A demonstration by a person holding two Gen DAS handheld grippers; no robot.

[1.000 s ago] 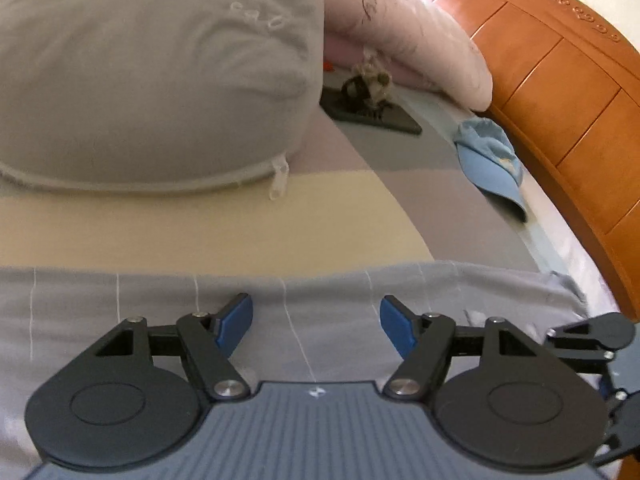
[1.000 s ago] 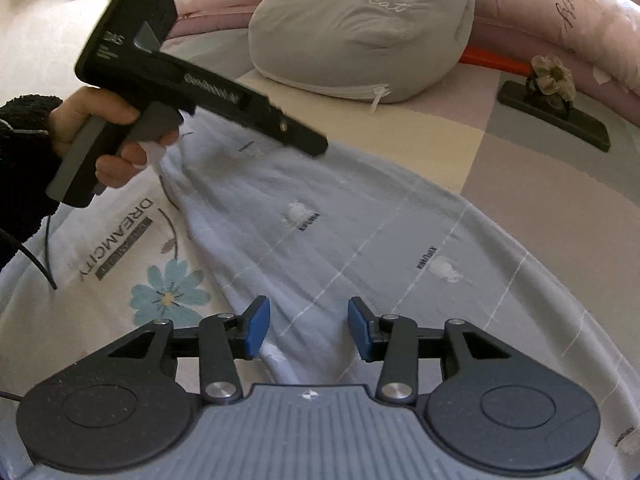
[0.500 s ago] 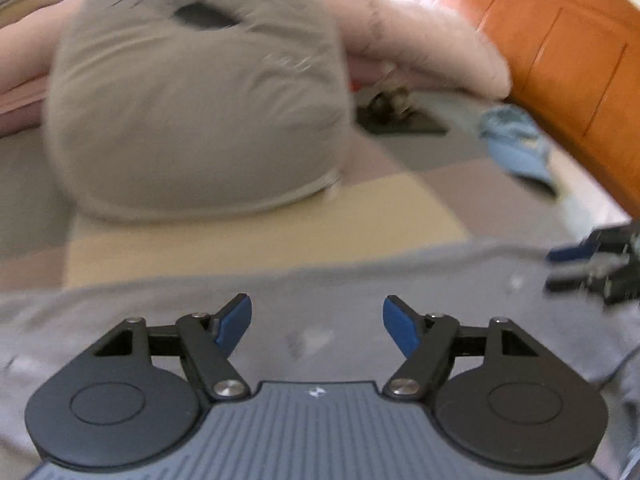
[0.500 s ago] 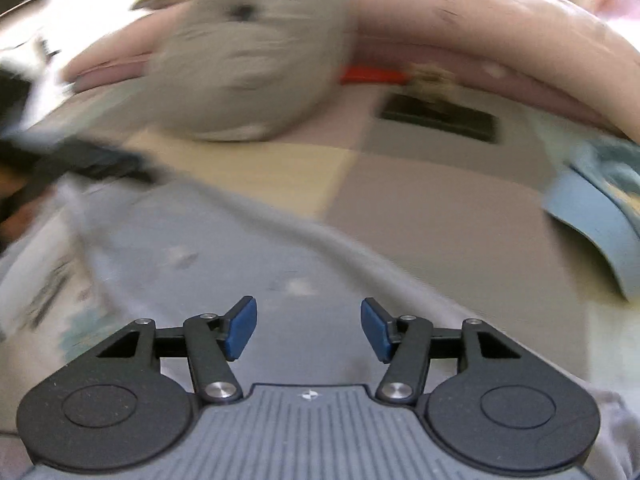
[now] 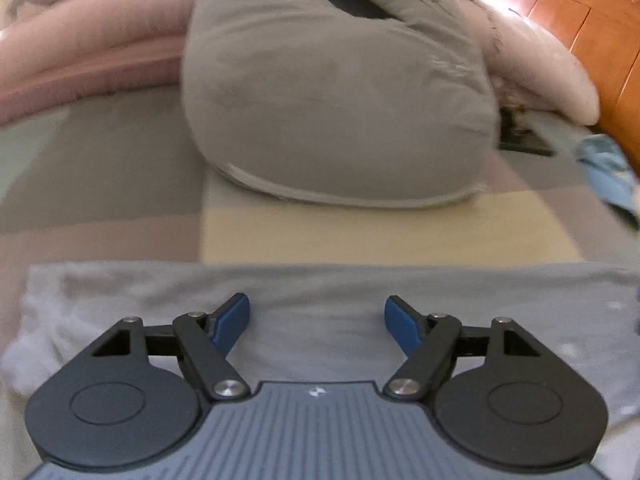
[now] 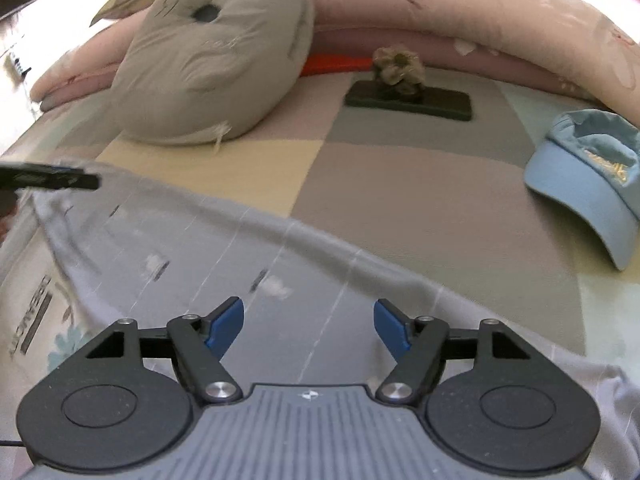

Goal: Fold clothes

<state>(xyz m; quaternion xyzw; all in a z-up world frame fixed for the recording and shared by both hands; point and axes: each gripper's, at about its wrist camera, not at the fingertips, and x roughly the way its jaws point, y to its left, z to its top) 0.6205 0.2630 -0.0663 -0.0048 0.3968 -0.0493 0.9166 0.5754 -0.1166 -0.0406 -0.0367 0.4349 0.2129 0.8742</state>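
We see one big patchwork bed cover [image 6: 400, 184] with one grey-blue cloth garment with thin white stripes [image 6: 224, 256] lying flat on it, long from left to right. It sits right under and in front of both our grippers, so both are equally close. One grey cat pillow [image 5: 336, 104], one blue cap [image 6: 588, 176]. Our left gripper [image 5: 317, 322] stands wide apart, nothing pinched. Our right gripper [image 6: 308, 319] is opening, nothing between its jaws.
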